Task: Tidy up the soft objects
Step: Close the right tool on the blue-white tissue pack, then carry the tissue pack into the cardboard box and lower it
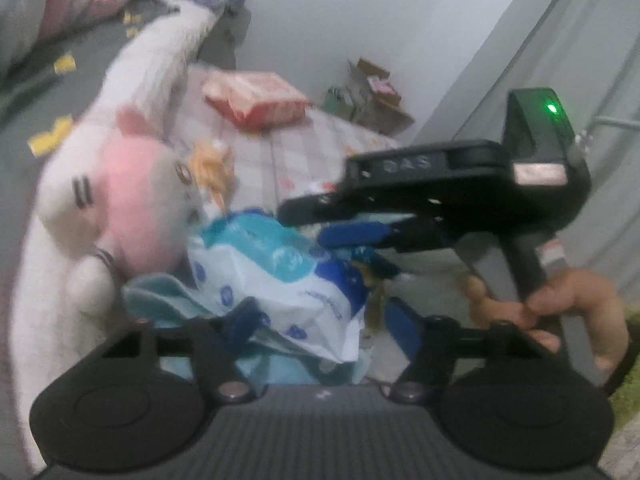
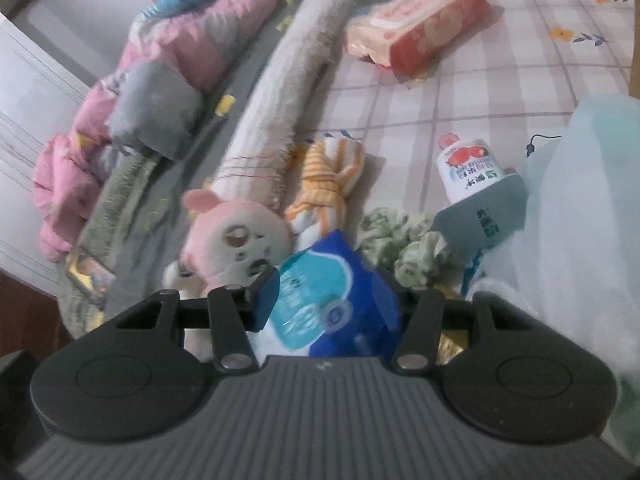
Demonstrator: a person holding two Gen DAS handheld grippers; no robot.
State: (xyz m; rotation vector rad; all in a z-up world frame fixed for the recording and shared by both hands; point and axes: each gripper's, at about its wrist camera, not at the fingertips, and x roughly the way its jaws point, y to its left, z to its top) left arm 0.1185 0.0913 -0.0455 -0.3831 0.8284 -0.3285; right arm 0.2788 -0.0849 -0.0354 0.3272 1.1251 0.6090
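Between the right tool's (image 2: 326, 300) closed-in fingers, a blue-white tissue pack (image 2: 320, 296); left tool (image 1: 320, 320) half-open around it.

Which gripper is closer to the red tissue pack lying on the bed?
Hard to say. The red tissue pack lies well beyond both. The right gripper is clamped on a blue-and-white pack; the left gripper sits at the same pack.

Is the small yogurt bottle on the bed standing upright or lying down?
Lying down: the yogurt bottle rests on its side on the checked sheet.
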